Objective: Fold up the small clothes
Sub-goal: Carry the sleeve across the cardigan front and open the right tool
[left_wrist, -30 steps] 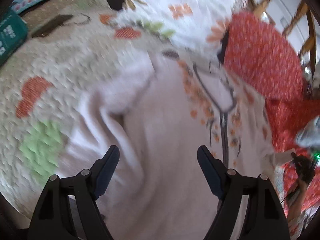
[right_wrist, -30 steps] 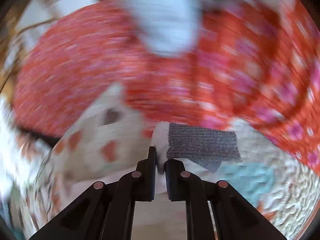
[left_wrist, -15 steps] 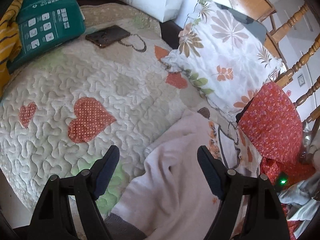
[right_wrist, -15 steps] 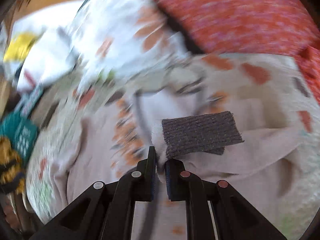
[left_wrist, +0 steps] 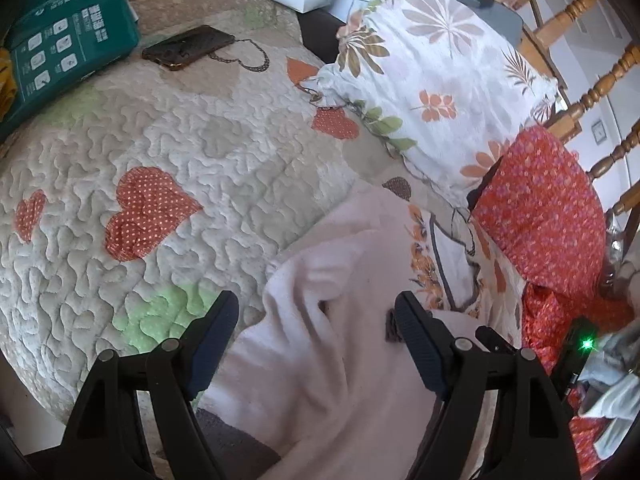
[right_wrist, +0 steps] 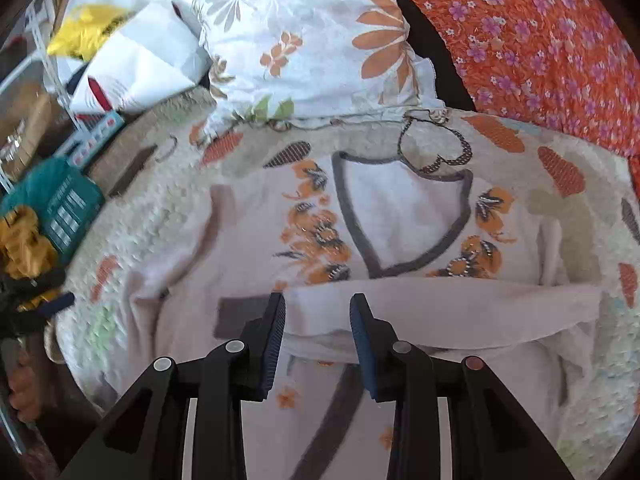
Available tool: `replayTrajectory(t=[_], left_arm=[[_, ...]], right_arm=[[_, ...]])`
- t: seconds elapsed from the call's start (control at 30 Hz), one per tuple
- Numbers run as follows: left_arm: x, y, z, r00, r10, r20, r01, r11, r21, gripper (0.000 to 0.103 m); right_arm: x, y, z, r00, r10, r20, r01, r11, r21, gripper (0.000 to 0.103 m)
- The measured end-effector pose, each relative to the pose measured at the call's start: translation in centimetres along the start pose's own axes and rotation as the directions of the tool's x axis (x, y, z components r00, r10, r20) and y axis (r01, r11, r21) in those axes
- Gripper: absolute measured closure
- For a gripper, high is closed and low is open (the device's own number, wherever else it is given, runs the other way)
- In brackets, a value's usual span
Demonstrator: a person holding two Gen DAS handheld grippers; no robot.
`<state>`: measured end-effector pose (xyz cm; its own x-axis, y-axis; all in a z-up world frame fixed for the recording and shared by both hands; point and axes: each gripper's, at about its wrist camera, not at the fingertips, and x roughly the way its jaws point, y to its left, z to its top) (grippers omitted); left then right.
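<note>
A small pale pink cardigan (right_wrist: pixel 396 224) with orange flowers and dark grey trim lies on a quilted bed cover (left_wrist: pixel 192 160). One sleeve (right_wrist: pixel 440 304) lies folded across its front, its grey cuff (right_wrist: pixel 240 316) at the left. My right gripper (right_wrist: pixel 318 320) is open just above that sleeve, holding nothing. My left gripper (left_wrist: pixel 316 320) is open and empty above the cardigan's left side (left_wrist: pixel 320 340), where the other sleeve lies folded over.
A floral pillow (left_wrist: pixel 436 80) and a red flowered cushion (left_wrist: pixel 544 208) lie behind the cardigan. A phone with a chain (left_wrist: pixel 188 46) and a teal pack (left_wrist: pixel 64 52) lie at the far left of the quilt. Wooden chair rails (left_wrist: pixel 600 92) stand at right.
My right gripper carried the sleeve by its cuff across the cardigan, then opened and let it go. My left gripper stayed open and swung its view out over the quilt.
</note>
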<state>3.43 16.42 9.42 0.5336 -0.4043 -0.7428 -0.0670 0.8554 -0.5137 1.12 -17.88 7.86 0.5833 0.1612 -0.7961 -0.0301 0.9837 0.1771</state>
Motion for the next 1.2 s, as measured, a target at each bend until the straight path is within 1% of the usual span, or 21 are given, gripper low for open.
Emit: replayTrajectory(t=[0.07,0.13,0.2,0.23,0.3,0.43,0.47,0.5,0.53,0.57,0.6,0.63,0.67,0.77,0.83,0.87,0.97,1.03,1.1,1.17,1.2], left_arm=[[0.0,-0.2,0.0,1.000,0.007,0.005,-0.007,1.000,0.009,0.024],[0.0,-0.2,0.0,1.000,0.008,0.004,-0.008,1.000,0.007,0.024],[0.1,0.0,0.0,1.000,0.009,-0.002,-0.009,1.000,-0.002,0.024],[0.1,0.2,0.0,1.000,0.008,-0.004,-0.008,1.000,-0.006,0.024],[0.2,0.4,0.1,1.000,0.009,-0.007,-0.009,1.000,-0.014,0.024],[0.3,0.7,0.1,1.000,-0.003,-0.019,0.002,1.000,-0.024,0.024],[0.3,0.7,0.2,1.000,-0.008,-0.022,0.008,1.000,-0.027,0.024],[0.3,0.7,0.2,1.000,-0.009,-0.023,0.008,1.000,-0.027,0.024],[0.3,0.7,0.2,1.000,-0.007,-0.024,0.006,1.000,-0.026,0.024],[0.3,0.6,0.1,1.000,-0.006,-0.025,0.005,1.000,-0.025,0.024],[0.4,0.6,0.1,1.000,-0.007,-0.027,0.006,1.000,-0.025,0.024],[0.4,0.5,0.1,1.000,-0.007,-0.028,0.006,1.000,-0.023,0.024],[0.5,0.4,0.1,1.000,-0.004,-0.029,0.004,1.000,-0.019,0.024],[0.9,0.2,0.0,0.999,0.009,-0.033,-0.009,1.000,-0.009,0.024],[1.3,0.1,-0.1,0.999,0.015,-0.042,-0.015,1.000,-0.006,0.024],[1.4,0.1,-0.1,0.999,0.016,-0.046,-0.016,1.000,0.000,0.024],[1.8,-0.7,-0.3,0.999,0.028,-0.045,-0.026,0.999,0.048,0.024],[2.6,-1.7,-0.6,0.997,0.040,-0.066,-0.033,0.994,0.102,0.024],[3.6,-2.6,-1.1,0.994,0.035,-0.100,-0.022,0.992,0.127,0.024],[4.2,-3.0,-1.4,0.992,0.026,-0.124,-0.010,0.992,0.128,0.024],[4.5,-3.3,-1.6,0.991,0.023,-0.133,-0.006,0.992,0.129,0.024]], right_arm=[[0.5,1.6,-0.4,1.000,0.008,-0.015,-0.009,0.999,-0.052,0.060],[1.3,3.9,-0.9,1.000,0.001,-0.032,-0.006,0.990,-0.141,0.056],[2.3,5.9,-1.5,0.999,-0.018,-0.045,0.007,0.974,-0.225,0.056],[3.1,7.3,-1.8,0.998,-0.043,-0.052,0.027,0.958,-0.284,0.056],[4.4,8.6,-2.1,0.994,-0.099,-0.054,0.074,0.935,-0.347,0.057],[7.1,8.9,-2.2,0.977,-0.186,-0.105,0.132,0.911,-0.391,0.057],[7.5,8.7,-2.1,0.974,-0.196,-0.114,0.137,0.910,-0.390,0.059],[7.7,8.4,-1.9,0.974,-0.193,-0.117,0.137,0.916,-0.376,0.067],[7.9,7.8,-1.4,0.976,-0.180,-0.120,0.129,0.931,-0.343,0.090],[8.0,7.4,-0.9,0.978,-0.166,-0.128,0.119,0.943,-0.310,0.095],[7.9,6.7,0.0,0.984,-0.124,-0.127,0.089,0.964,-0.249,0.095],[7.9,6.1,0.8,0.988,-0.109,-0.114,0.083,0.974,-0.213,0.097],[8.0,5.8,1.5,0.988,-0.120,-0.102,0.100,0.977,-0.189,0.100],[9.4,5.0,3.4,0.982,-0.161,-0.101,0.144,0.978,-0.152,0.100],[11.1,4.4,4.6,0.967,-0.222,-0.120,0.203,0.967,-0.152,0.100],[11.4,4.2,4.9,0.964,-0.231,-0.128,0.212,0.966,-0.151,0.100],[9.9,3.1,5.6,0.980,-0.158,-0.118,0.146,0.984,-0.104,0.100],[8.0,2.3,5.3,0.988,-0.105,-0.117,0.095,0.991,-0.090,0.097],[6.0,1.5,4.3,0.989,-0.072,-0.130,0.060,0.994,-0.093,0.089],[4.5,0.6,3.2,0.990,-0.057,-0.132,0.045,0.994,-0.096,0.066],[3.6,0.0,2.5,0.990,-0.064,-0.129,0.051,0.993,-0.103,0.063]])
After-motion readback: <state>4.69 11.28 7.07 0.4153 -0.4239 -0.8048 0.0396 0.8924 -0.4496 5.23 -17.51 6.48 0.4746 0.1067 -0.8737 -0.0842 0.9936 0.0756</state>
